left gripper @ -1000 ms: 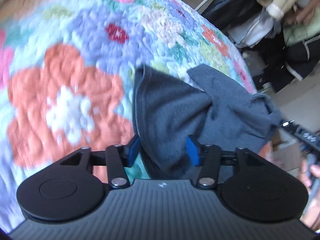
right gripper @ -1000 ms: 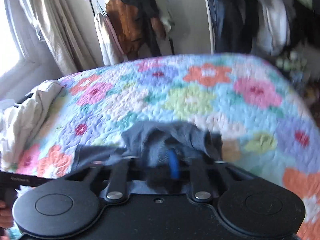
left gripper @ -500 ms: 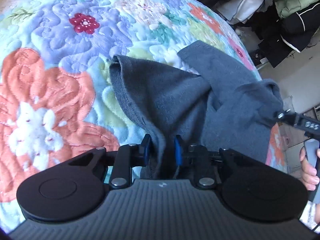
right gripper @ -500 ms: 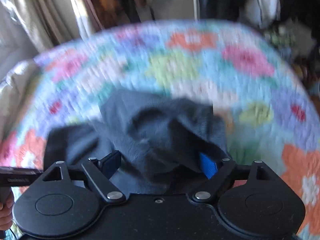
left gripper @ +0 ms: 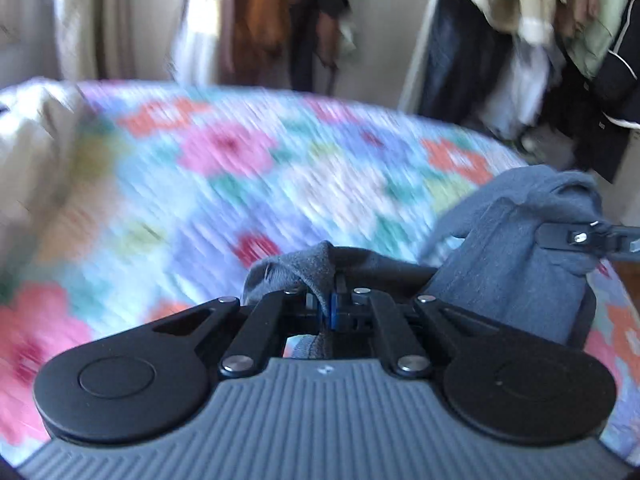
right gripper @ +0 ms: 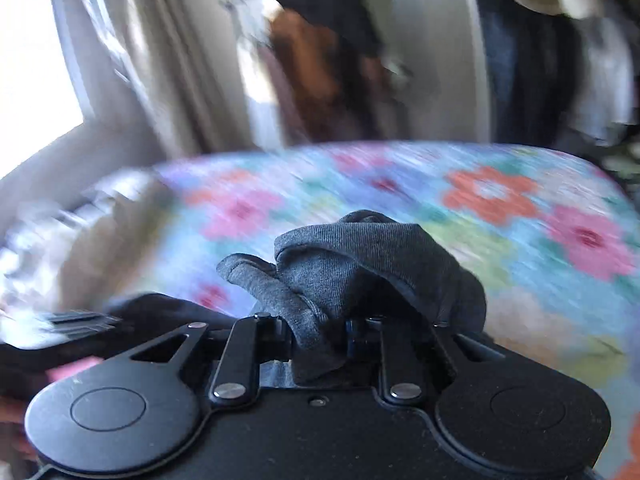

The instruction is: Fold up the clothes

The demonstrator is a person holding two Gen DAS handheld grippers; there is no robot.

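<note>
Left gripper: blue pads pressed together on a fold of grey garment, cloth bunched above and below the jaws. Right gripper: clamped on another bunch of the same grey cloth, which mounds over the fingers; seen from the left wrist as a black finger gripping the cloth at far right. Garment: raised between both grippers, above the near edge of the floral quilt. White bedding: heaped at the quilt's left edge. Hanging clothes: beyond the far edge, blurred. Curtain: upper left, by a bright window.
</note>
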